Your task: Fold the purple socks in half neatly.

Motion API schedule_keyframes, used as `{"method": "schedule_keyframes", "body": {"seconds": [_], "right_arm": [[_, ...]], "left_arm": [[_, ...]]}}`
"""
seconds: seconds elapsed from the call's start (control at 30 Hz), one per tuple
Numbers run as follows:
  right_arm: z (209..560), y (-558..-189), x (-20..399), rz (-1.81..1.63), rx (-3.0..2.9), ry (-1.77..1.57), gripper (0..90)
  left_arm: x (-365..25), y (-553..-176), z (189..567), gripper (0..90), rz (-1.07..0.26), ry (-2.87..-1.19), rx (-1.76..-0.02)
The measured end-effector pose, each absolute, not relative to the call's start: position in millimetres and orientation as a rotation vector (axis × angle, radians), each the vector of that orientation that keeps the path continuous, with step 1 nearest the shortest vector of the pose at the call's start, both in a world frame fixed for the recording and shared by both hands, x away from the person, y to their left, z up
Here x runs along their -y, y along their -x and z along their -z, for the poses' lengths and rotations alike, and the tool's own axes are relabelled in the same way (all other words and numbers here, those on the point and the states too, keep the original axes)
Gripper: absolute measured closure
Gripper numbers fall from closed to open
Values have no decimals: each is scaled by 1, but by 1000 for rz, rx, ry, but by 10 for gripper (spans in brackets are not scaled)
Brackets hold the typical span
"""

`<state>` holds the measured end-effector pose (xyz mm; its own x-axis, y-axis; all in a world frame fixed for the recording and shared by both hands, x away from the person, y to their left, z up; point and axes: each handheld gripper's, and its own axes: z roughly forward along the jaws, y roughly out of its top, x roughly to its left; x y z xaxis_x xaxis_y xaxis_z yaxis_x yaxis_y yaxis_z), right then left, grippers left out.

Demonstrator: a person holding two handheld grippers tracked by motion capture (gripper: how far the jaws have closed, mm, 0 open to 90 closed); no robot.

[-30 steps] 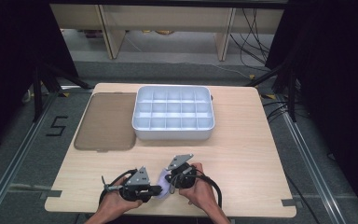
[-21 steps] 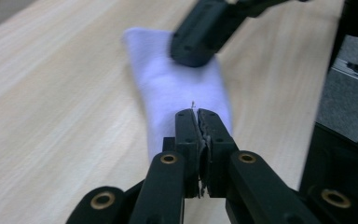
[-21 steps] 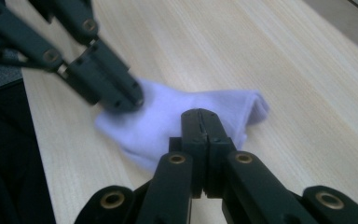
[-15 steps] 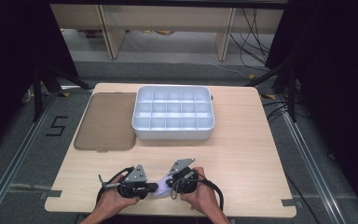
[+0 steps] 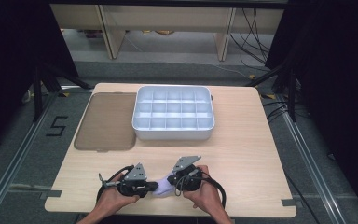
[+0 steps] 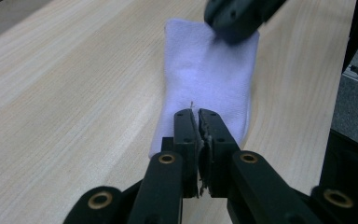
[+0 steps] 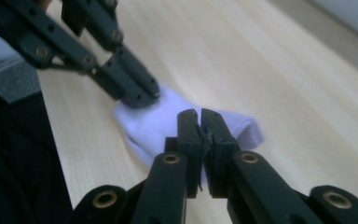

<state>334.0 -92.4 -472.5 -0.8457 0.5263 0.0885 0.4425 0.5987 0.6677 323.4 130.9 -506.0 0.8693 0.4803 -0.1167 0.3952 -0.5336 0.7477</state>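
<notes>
both hands sit lower toward 6 o'clock than a second ago. high view: white cloth (image 5: 164, 187) lies between left gripper (image 5: 152, 187) and right gripper (image 5: 171, 179), long axis 9 to 3; divided tray (image 5: 173, 113) at 12 holds nothing visible, brown lid (image 5: 105, 121) at its 9. left gripper view: jaws together on cloth's near edge — cloth runs toward 12. right gripper view: jaws pressed together over cloth — whether they pinch it, cannot tell.

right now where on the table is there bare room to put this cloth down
Bare wood lies right of the white divided tray, out to the table's right edge, and in the strip between the tray and the hands. The brown mat takes the far left. The near middle is crowded: left gripper and right gripper meet over the lavender cloth.
</notes>
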Motion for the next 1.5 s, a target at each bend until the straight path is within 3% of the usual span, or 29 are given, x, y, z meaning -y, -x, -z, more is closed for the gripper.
{"method": "schedule_keyframes", "body": {"seconds": [0.3, 0.43, 0.63, 0.93, 1.0, 1.13, 1.3, 1.5], "right_arm": [[462, -346, 103, -1092, -2650, -883, 593], [471, -347, 94, -1047, -2684, -896, 526], [483, -351, 86, -981, -2742, -992, 443], [496, -360, 86, -962, -2779, -1108, 390], [497, -361, 85, -969, -2795, -1085, 395], [497, -360, 83, -992, -2827, -1072, 535], [498, -359, 84, -1035, -2835, -1072, 629], [497, -358, 84, -1054, -2835, -1054, 667]], "left_arm": [[-130, -323, 505, 853, -138, -2208, -625], [-129, -322, 505, 853, -146, -2208, -625], [-129, -321, 505, 852, -146, -2213, -643], [-129, -322, 505, 851, -146, -2215, -623], [-130, -322, 505, 851, -146, -2216, -622], [-131, -323, 505, 848, -139, -2215, -622], [-133, -322, 505, 825, -140, -2216, -633], [-143, -321, 501, 671, -134, -2191, -651]]}}
